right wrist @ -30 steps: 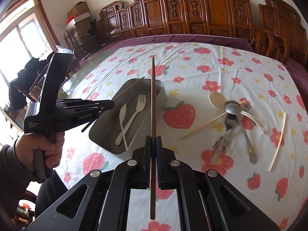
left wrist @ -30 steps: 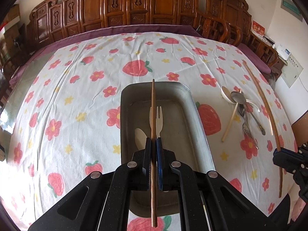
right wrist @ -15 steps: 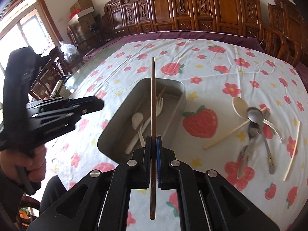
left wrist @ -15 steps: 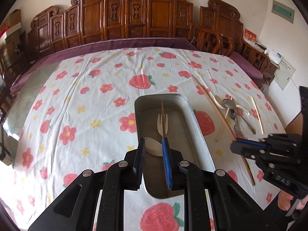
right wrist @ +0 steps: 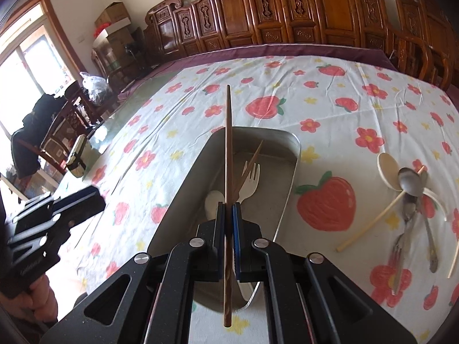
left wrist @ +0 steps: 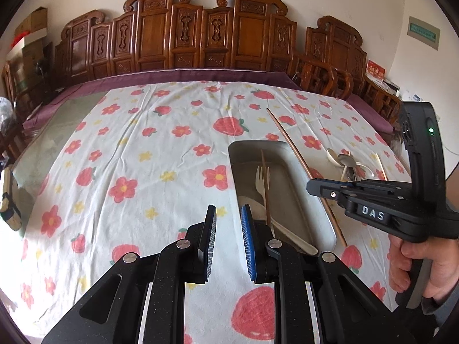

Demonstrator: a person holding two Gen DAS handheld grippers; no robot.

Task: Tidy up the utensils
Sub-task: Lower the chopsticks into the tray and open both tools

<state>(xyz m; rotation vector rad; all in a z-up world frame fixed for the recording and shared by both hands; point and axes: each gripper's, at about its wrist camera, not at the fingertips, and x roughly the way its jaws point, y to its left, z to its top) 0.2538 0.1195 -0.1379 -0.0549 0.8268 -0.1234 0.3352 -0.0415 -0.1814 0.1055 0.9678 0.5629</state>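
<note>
We see the surface (left wrist: 160,132) under a strawberry cloth, with a metal tray (right wrist: 289,172) near its middle. In the tray lie a pale fork (right wrist: 250,180), a pale spoon (right wrist: 213,202) and one brown chopstick (left wrist: 265,183). To the right of the tray a loose pile of utensils (right wrist: 410,197) rests on the cloth. Our left hand-held gripper (left wrist: 228,239) has just been opening; its jaws stand a little apart with nothing between them, just left of the tray. Our right hand-held gripper (right wrist: 228,236) is clamped on a second chopstick (right wrist: 228,149), held above the tray.
</note>
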